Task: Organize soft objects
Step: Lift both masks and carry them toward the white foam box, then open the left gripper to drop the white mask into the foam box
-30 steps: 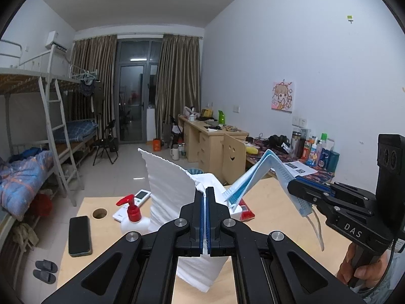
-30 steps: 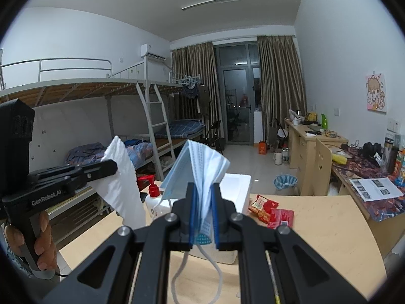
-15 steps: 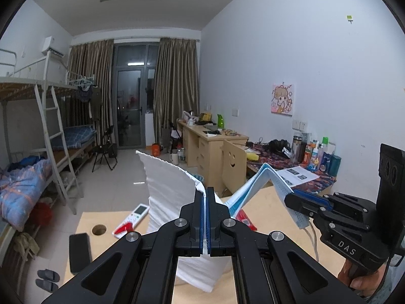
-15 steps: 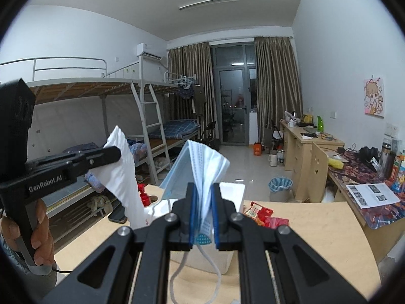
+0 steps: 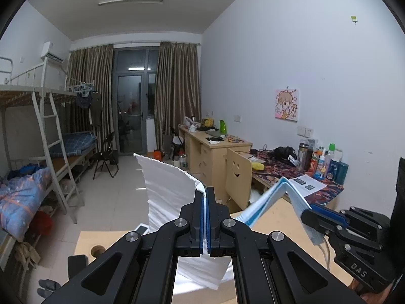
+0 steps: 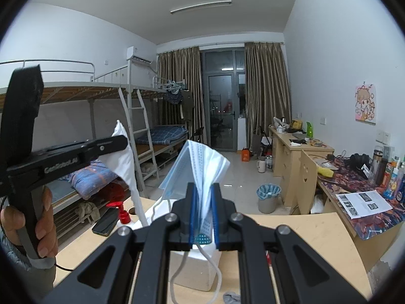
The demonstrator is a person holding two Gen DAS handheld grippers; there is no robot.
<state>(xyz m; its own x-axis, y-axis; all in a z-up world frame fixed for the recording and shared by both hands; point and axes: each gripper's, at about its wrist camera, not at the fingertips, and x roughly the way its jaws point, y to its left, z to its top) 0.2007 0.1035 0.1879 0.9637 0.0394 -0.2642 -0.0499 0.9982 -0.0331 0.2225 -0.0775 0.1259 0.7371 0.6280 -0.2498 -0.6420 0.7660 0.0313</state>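
Observation:
My left gripper (image 5: 205, 195) is shut on a white tissue (image 5: 167, 192), which stands up above the jaws and hangs down below them. The right wrist view shows the same gripper (image 6: 121, 141) at the left, with the tissue (image 6: 127, 169) drooping from its tip. My right gripper (image 6: 202, 190) is shut on a folded blue face mask (image 6: 200, 162), whose white ear loops dangle beneath. From the left wrist view, the mask (image 5: 273, 197) arches between the two grippers, pinched by the right gripper (image 5: 310, 215). Both are held up in the air over a wooden table (image 6: 291, 228).
A white foam box (image 6: 195, 268) stands on the table under the mask. A red-pump bottle (image 6: 121, 210) and a black phone (image 6: 105, 221) lie at the left, near a round hole (image 5: 98, 249). A hand (image 6: 43, 228) grips the left handle. Desks line the right wall.
Both grippers have risen with their loads, the left one more. The table and the pump bottle have sunk lower in the views, and the bottle has left the left wrist view.

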